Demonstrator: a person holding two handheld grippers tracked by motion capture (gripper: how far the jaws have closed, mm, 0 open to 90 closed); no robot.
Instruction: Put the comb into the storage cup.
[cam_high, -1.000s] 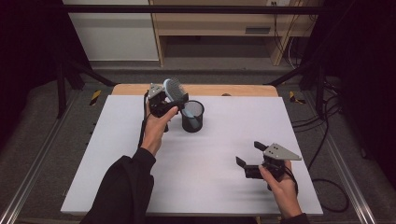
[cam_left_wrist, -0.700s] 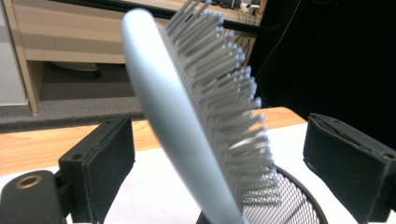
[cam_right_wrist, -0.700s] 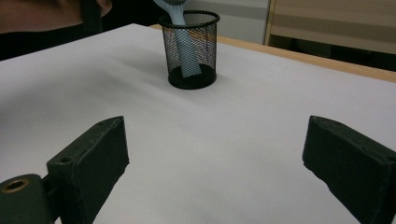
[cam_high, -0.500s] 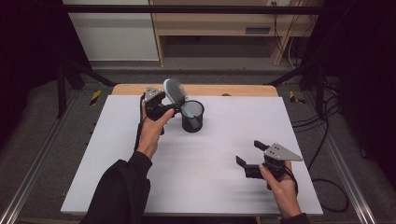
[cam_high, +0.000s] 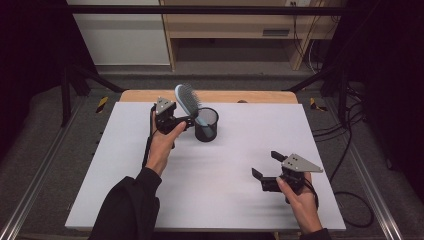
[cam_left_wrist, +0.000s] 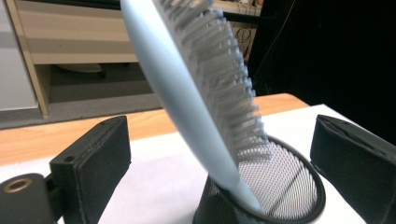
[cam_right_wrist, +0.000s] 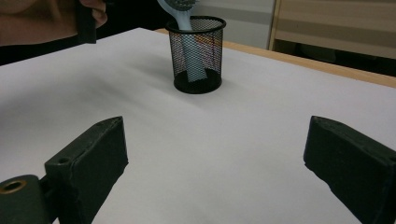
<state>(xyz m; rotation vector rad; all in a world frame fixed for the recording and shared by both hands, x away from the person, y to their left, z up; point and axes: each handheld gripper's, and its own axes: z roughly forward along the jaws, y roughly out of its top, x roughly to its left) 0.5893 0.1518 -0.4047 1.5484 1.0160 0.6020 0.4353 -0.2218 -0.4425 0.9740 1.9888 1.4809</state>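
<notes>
— Progress? Hairbrush (cam_high: 188, 101) handle-down in the mesh cup (cam_high: 206, 125), leaning on its rim; left gripper (cam_high: 181, 123) spread, jaws apparently clear of it.
— Left to do? Only backing away. Right gripper (cam_high: 265, 170) spread, idle near the table (cam_high: 120, 190) edge.
— Versus a second ago? Brush sunk deeper, grip let go.

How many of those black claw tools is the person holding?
2. The left gripper is beside the mesh cup holding the hairbrush; the right gripper hovers near the table's front right.
</notes>
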